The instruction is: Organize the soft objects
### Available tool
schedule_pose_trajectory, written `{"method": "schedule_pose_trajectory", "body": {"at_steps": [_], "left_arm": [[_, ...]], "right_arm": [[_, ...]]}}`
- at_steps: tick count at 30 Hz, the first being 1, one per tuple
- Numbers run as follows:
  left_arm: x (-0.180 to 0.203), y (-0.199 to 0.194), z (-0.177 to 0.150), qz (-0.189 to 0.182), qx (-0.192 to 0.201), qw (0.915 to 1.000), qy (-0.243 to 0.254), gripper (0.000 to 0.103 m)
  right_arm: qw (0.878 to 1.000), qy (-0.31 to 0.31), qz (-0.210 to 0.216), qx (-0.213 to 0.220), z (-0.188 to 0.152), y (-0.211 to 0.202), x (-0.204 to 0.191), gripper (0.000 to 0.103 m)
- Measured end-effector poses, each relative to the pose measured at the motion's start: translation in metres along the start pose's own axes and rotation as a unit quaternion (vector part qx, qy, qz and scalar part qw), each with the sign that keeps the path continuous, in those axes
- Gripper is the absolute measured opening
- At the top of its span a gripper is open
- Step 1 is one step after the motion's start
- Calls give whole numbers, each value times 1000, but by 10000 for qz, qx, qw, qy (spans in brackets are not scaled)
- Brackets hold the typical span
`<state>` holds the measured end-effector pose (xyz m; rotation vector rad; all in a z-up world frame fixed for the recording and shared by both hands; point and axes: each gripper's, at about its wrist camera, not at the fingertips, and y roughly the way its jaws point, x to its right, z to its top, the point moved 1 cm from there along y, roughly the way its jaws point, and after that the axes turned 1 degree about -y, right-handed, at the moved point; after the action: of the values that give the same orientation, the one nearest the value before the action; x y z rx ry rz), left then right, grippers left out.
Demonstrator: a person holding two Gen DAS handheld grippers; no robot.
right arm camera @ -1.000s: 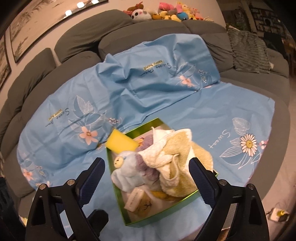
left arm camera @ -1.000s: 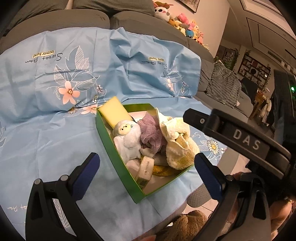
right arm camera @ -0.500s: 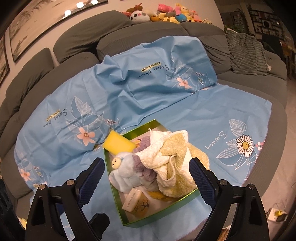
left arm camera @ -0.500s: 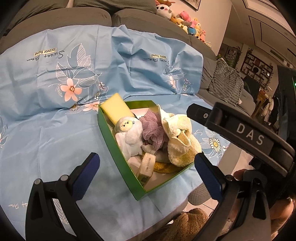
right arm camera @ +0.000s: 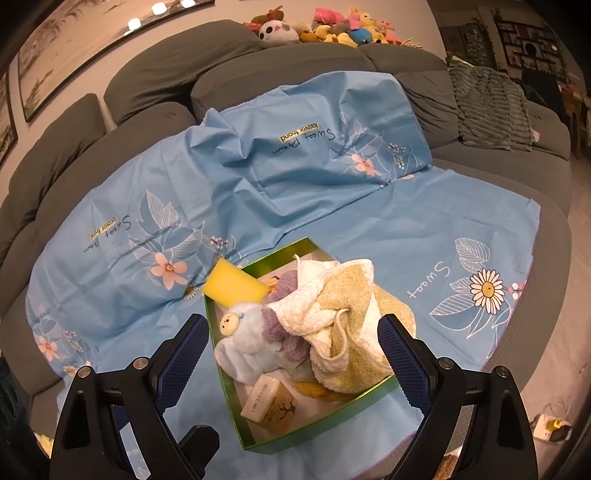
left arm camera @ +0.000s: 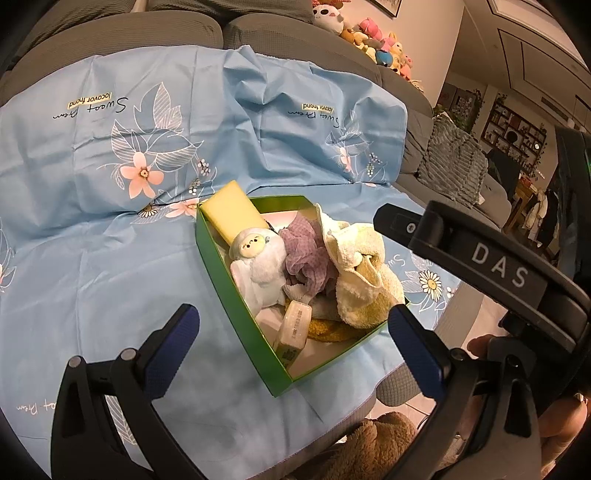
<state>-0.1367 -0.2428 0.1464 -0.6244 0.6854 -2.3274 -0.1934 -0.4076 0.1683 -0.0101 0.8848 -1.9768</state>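
A green box [left arm camera: 236, 295] [right arm camera: 221, 373] sits on a blue floral sheet [left arm camera: 110, 229] [right arm camera: 332, 192] near the sofa's front edge. Inside lie a yellow sponge [left arm camera: 232, 212] [right arm camera: 234, 284], a pale blue plush toy [left arm camera: 258, 262] [right arm camera: 243, 343], a purple knit cloth [left arm camera: 306, 254] [right arm camera: 286, 284], a cream and yellow towel [left arm camera: 362, 280] [right arm camera: 351, 321] and a small wrapped soap bar [left arm camera: 293, 328] [right arm camera: 264, 398]. My left gripper [left arm camera: 291, 354] hangs open above the box's near corner. My right gripper [right arm camera: 291, 354] is open too, held over the box, empty.
The sheet covers a grey curved sofa [right arm camera: 155, 77]. A row of plush toys [right arm camera: 325, 29] lines the sofa back. A striped grey cushion [right arm camera: 491, 107] lies at the right. A brown furry thing [left arm camera: 369, 443] sits below the sofa edge, and a hand [left arm camera: 561, 435] holds the right gripper's body.
Both grippers have drawn back and risen a little from the box, so it looks smaller and farther. The box contents have not moved.
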Motion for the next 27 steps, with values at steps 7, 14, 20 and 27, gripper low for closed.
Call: {"method": "schedule_pose_trajectory", "body": {"at_steps": [7, 14, 20, 27], "left_arm": [[-3, 2, -1, 7, -55, 10000, -25, 102], [-4, 1, -1, -2, -72, 10000, -38, 102], [-5, 2, -1, -12, -97, 9999, -61, 102], [-6, 2, -2, -11, -112, 9999, -69, 102]], "right_arm": [[10000, -71, 19, -57, -1, 4, 2, 94], [9999, -90, 3, -65, -2, 5, -1, 94], [9999, -108, 18, -70, 0, 7, 0, 94], [9999, -106, 10, -71, -1, 6, -1, 94]]}}
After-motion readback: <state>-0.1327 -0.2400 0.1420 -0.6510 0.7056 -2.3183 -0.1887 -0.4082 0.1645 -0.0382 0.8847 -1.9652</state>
